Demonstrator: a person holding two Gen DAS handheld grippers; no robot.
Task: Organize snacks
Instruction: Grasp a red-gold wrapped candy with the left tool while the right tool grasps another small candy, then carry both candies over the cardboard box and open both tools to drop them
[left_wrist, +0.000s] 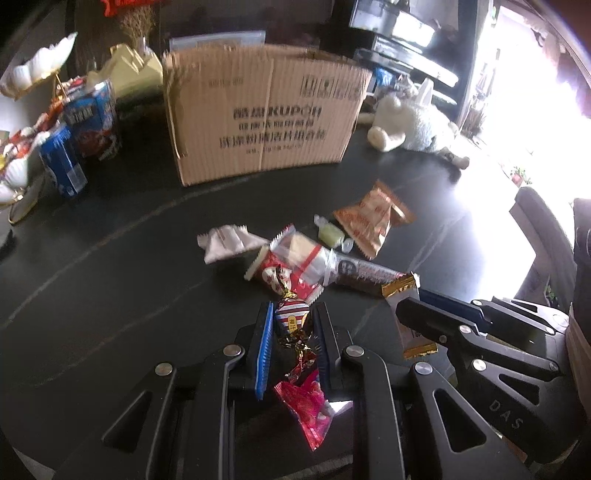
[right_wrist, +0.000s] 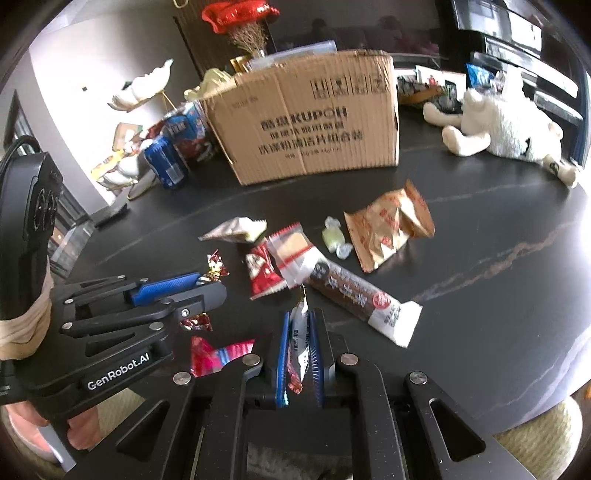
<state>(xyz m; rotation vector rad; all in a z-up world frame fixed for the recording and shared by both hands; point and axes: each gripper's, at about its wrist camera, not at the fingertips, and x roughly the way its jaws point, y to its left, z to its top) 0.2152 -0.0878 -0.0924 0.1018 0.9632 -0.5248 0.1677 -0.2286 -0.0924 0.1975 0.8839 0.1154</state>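
My left gripper (left_wrist: 293, 325) is shut on a striped foil candy (left_wrist: 291, 319) just above the black table. My right gripper (right_wrist: 300, 336) is shut on a white and gold snack packet (right_wrist: 300, 338); the packet also shows in the left wrist view (left_wrist: 408, 314). A pile of snacks lies ahead: a red packet (right_wrist: 260, 271), a clear wafer packet (right_wrist: 293, 254), a brown bar (right_wrist: 360, 299), an orange packet (right_wrist: 388, 227). An open cardboard box (right_wrist: 314, 118) stands behind the pile. A pink wrapper (left_wrist: 306, 406) lies under my left gripper.
A white plush toy (right_wrist: 498, 125) lies at the back right. Blue drink cartons (left_wrist: 88, 122) and shell-shaped dishes (left_wrist: 37, 64) stand left of the box. A small green candy (right_wrist: 330, 234) and a grey packet (right_wrist: 236, 229) lie near the pile.
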